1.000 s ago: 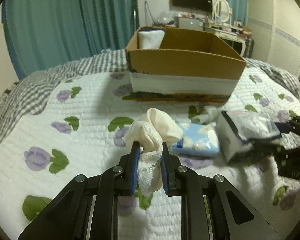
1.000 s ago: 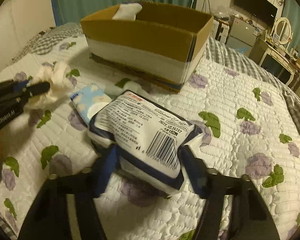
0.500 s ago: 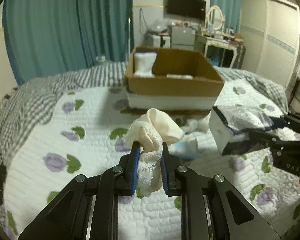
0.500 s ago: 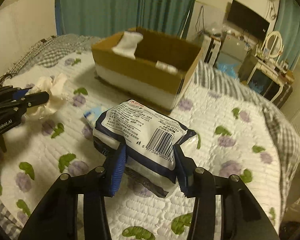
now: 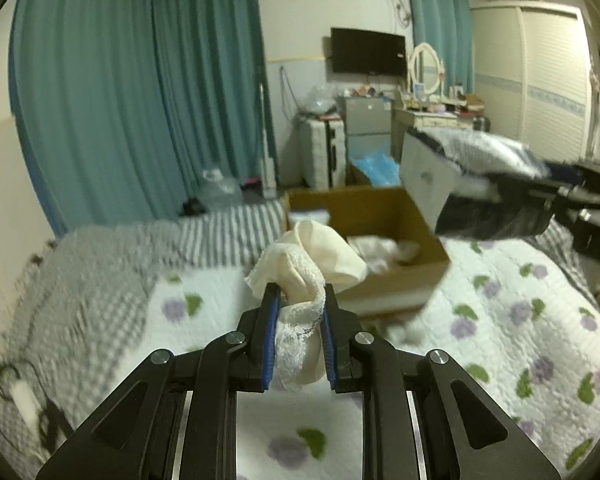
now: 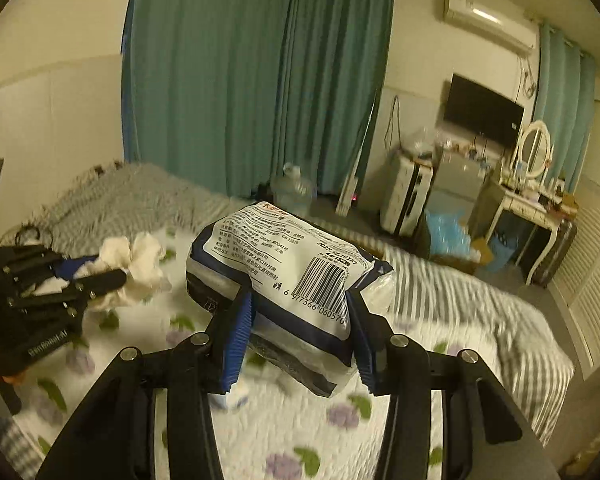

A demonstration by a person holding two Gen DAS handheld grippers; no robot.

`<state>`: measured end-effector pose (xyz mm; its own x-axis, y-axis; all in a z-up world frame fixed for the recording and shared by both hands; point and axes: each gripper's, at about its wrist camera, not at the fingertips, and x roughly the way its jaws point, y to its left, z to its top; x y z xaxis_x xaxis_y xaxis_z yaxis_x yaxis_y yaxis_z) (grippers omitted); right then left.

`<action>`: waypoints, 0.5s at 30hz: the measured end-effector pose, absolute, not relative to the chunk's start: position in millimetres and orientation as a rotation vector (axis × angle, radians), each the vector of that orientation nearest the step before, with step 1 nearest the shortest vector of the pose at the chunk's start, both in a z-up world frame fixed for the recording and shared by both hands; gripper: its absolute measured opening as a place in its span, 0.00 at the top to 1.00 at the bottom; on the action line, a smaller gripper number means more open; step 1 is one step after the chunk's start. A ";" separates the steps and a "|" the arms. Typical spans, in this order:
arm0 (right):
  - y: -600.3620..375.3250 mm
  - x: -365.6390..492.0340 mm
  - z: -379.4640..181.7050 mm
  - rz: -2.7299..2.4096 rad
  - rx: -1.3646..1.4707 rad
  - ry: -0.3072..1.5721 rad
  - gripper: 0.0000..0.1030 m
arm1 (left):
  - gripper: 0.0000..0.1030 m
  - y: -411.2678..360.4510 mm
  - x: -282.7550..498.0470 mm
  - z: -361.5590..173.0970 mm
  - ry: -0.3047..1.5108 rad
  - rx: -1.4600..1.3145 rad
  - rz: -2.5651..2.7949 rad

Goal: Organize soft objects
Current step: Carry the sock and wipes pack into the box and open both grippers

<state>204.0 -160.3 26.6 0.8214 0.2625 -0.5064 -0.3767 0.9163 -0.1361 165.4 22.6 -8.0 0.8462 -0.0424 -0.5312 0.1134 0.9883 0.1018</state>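
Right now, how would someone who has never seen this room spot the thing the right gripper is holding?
Look above the flowered quilt. The right gripper clamps a plastic pack: white, navy-edged, barcoded, unlike the cream lace cloth beside it.

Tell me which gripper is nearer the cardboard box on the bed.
Left. The left gripper, shut on a cream lace cloth, sits low just before the cardboard box. The right gripper, holding a plastic-wrapped pack, is raised off to the box's right.
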 end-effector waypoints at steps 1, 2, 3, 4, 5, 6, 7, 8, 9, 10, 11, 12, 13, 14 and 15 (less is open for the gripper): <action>-158.8 210.4 34.0 0.345 -0.236 0.490 0.56 | 0.82 22.5 175.3 -2.9 0.543 0.135 -0.072; -157.3 216.2 40.1 0.344 -0.236 0.480 0.56 | 0.82 21.9 182.1 -0.2 0.538 0.133 -0.071; -155.6 225.4 45.3 0.342 -0.238 0.470 0.56 | 0.82 21.1 189.8 1.8 0.535 0.129 -0.067; -154.2 233.3 48.1 0.342 -0.241 0.470 0.56 | 0.82 20.4 200.2 3.3 0.536 0.124 -0.063; -152.9 243.8 49.6 0.338 -0.242 0.472 0.56 | 0.82 18.6 212.0 3.8 0.535 0.123 -0.066; -152.2 252.0 49.7 0.335 -0.239 0.476 0.56 | 0.82 16.7 222.5 2.9 0.534 0.126 -0.072; -151.0 265.9 47.5 0.334 -0.232 0.486 0.56 | 0.82 12.8 231.2 1.8 0.532 0.130 -0.081; -150.6 276.2 44.5 0.332 -0.226 0.494 0.56 | 0.82 7.3 242.8 -1.0 0.530 0.141 -0.094; -150.9 285.7 41.0 0.331 -0.222 0.502 0.56 | 0.82 2.6 250.2 -3.6 0.531 0.155 -0.100; -151.4 298.7 35.5 0.327 -0.215 0.513 0.56 | 0.82 -5.4 263.7 -10.8 0.536 0.182 -0.110; -152.5 310.5 29.9 0.325 -0.203 0.524 0.56 | 0.82 -11.4 271.5 -16.9 0.542 0.198 -0.116; -153.4 322.0 22.8 0.326 -0.188 0.537 0.56 | 0.82 -16.0 280.4 -23.8 0.546 0.208 -0.119; -154.3 335.6 14.6 0.328 -0.169 0.553 0.56 | 0.82 -19.4 286.0 -28.9 0.548 0.212 -0.123; -154.9 347.3 6.0 0.328 -0.155 0.567 0.56 | 0.80 -24.4 297.7 -39.3 0.561 0.218 -0.131; -155.4 358.4 -2.3 0.326 -0.146 0.581 0.56 | 0.79 -27.8 306.1 -46.4 0.573 0.220 -0.135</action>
